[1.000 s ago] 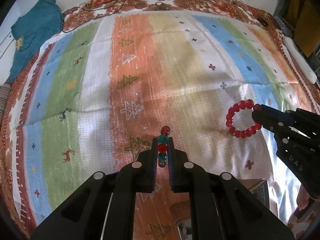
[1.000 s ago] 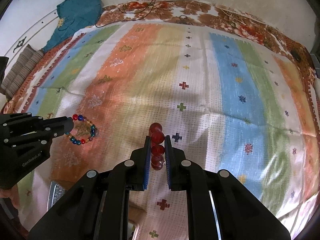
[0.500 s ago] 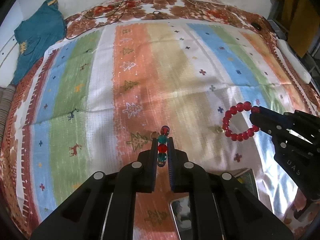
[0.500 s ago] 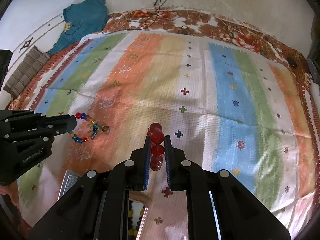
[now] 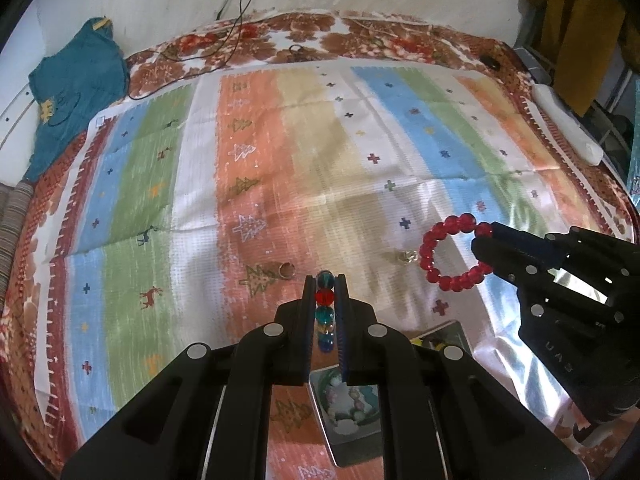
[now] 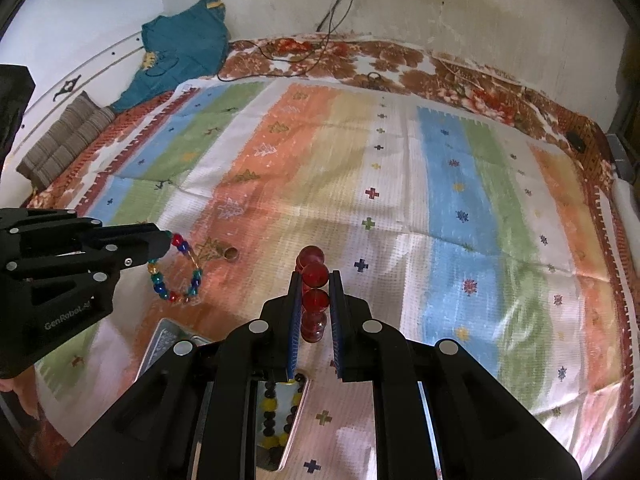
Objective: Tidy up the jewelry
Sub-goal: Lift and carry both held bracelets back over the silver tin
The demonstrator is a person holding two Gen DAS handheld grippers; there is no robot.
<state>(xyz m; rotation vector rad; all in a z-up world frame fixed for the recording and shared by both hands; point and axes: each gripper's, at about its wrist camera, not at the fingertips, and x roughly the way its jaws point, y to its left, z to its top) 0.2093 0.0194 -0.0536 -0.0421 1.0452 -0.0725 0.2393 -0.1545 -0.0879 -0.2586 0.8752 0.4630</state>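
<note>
My left gripper (image 5: 324, 278) is shut on a multicoloured bead bracelet (image 5: 324, 297), which hangs as a loop (image 6: 176, 276) above the striped cloth (image 5: 304, 168) in the right wrist view. My right gripper (image 6: 315, 274) is shut on a red bead bracelet (image 6: 315, 300); its ring of beads (image 5: 452, 254) shows at the right of the left wrist view. Two small rings (image 5: 287, 270) (image 5: 407, 257) lie on the cloth. Below the grippers sits an open metal tin (image 6: 280, 416) holding black and yellow beads.
A tin lid (image 6: 164, 344) with a picture on it lies left of the tin. A teal garment (image 5: 76, 80) and cables (image 5: 236, 28) lie at the far edge by the wall. A folded striped cushion (image 6: 64, 144) sits at the far left.
Both grippers have risen and drawn back with their bracelets still held. The tin, its lid and the small rings have come into view below them.
</note>
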